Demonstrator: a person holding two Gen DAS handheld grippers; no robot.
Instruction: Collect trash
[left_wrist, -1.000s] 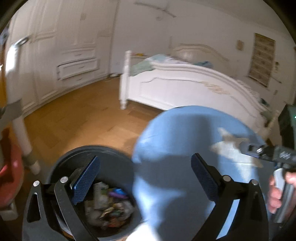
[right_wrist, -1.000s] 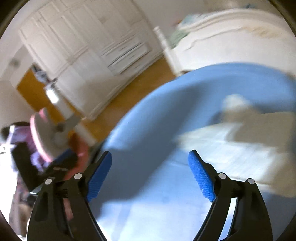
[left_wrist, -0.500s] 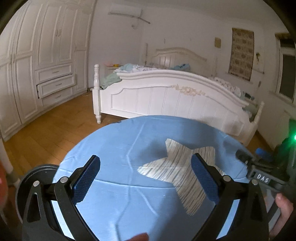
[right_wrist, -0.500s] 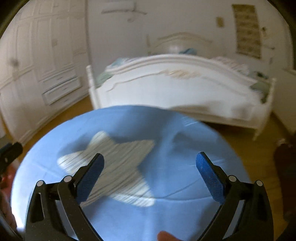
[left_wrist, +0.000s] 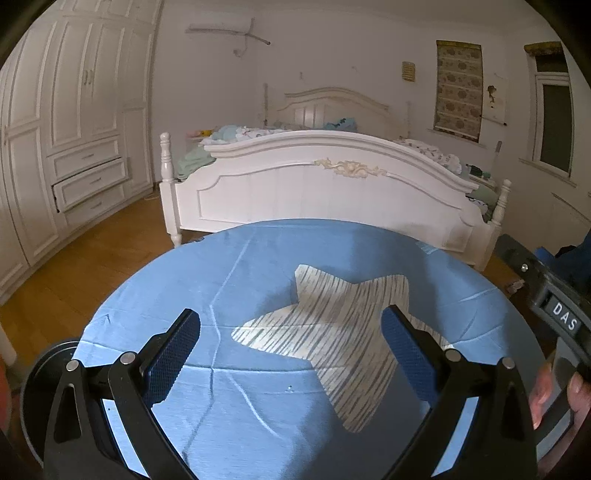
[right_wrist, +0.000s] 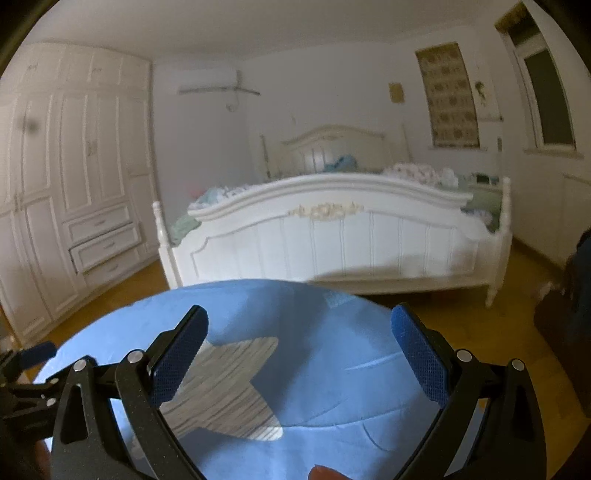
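Both pairs of tongs stand wide apart with nothing between their blue pads. The left tongs (left_wrist: 291, 352) hang above a round bench covered in light blue cloth (left_wrist: 258, 266) with a pale, grey-striped star patch (left_wrist: 332, 332) sewn into it; the right tongs (right_wrist: 299, 358) hang over the same cloth from the other side.

No loose scrap of trash shows on the bench in either view, so where the next piece lies cannot be told. The one task thing in sight is a round black bin (left_wrist: 40, 373), low on the wooden floor (left_wrist: 110, 251) beside the bench's edge, to the left of and below the left tongs. It is mostly hidden behind the left finger and the cloth, and its contents do not show. Being round, it has no long axis to line up with. The left tongs look much the nearer, so a drop into the bin would probably fall to that side.

The left view alone shows the bin, plus the right gripper's body marked "DAS" (left_wrist: 561, 314). The right view, slightly blurred, shows more of the white carved bed (right_wrist: 332, 243) and the white wardrobe (right_wrist: 74, 184), and only a dark tip of the other gripper at its left edge.
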